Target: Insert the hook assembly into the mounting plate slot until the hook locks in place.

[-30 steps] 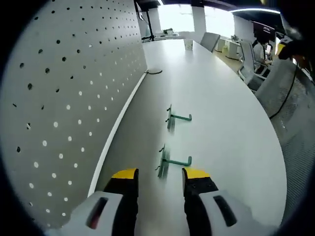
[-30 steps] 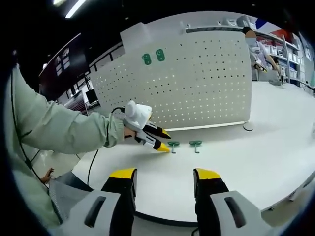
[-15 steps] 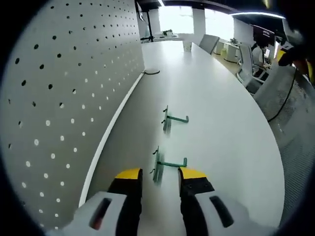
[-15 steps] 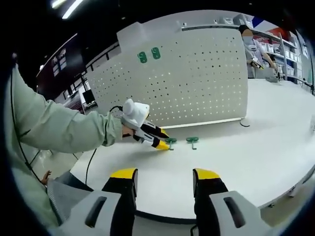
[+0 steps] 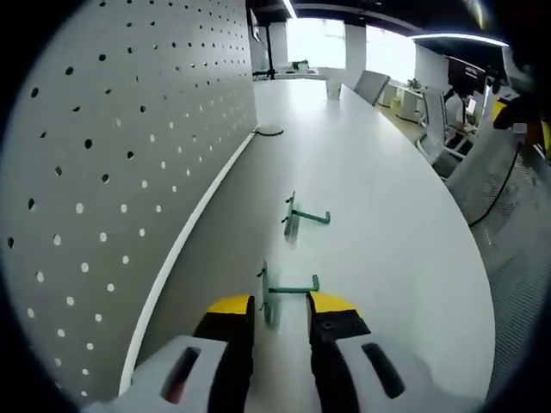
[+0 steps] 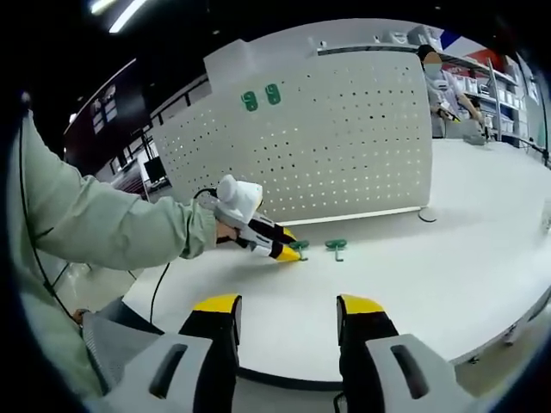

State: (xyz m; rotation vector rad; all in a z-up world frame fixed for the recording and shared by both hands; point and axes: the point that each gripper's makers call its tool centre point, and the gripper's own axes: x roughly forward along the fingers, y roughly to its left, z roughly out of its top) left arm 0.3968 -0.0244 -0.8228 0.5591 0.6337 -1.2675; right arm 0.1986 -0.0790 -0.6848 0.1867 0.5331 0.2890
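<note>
On the white table (image 5: pixel 387 224), close to the pegboard (image 5: pixel 112 172), lie two green hooks. The near hook (image 5: pixel 280 291) sits right at the tips of the left gripper (image 5: pixel 281 303), its arm between the narrowly parted jaws; whether they pinch it I cannot tell. The far hook (image 5: pixel 301 217) lies well beyond, untouched. From the right gripper (image 6: pixel 287 303), held back off the table edge with jaws wide apart and empty, two green pieces (image 6: pixel 261 97) show up on the board.

Two green hooks (image 5: pixel 288 291) (image 5: pixel 303 216) lying beside white pegboard (image 5: pixel 112 155)
</note>
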